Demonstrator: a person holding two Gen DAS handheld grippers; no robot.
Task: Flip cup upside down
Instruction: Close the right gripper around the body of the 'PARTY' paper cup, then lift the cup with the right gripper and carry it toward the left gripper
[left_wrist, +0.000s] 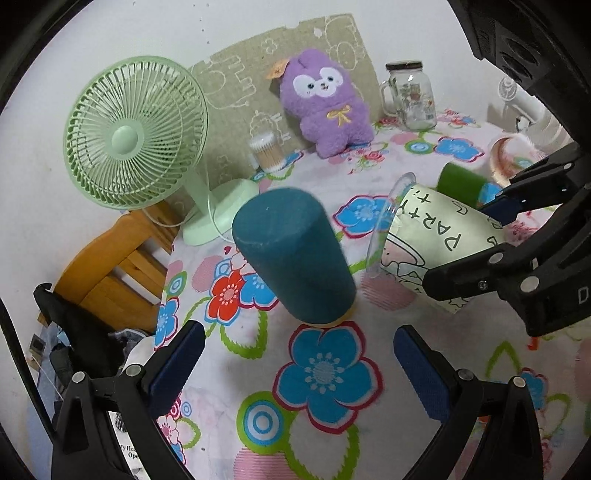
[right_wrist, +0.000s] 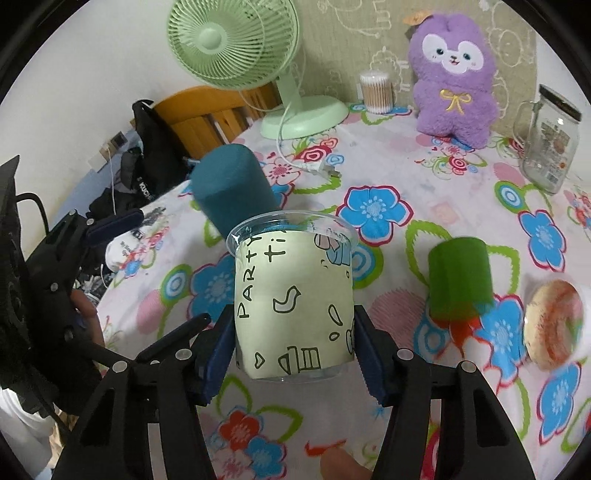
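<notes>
Right tool (right_wrist: 291, 343) clamps the clear plastic cup with pale-green "PARTY" sleeve (right_wrist: 291, 295) aloft, tipped sideways above the floral-clothed table (right_wrist: 406, 192), left tool (left_wrist: 299, 365) wide open, empty; roll on steadily, clearing the inverted teal cup (right_wrist: 232, 184)

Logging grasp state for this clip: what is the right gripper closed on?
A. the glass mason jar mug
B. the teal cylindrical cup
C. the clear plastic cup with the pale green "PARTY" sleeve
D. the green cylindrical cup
C: the right gripper has its blue pads pressed on both sides of the clear plastic cup with the pale green "PARTY" sleeve, which is off the tablecloth; the left gripper is open.
</notes>
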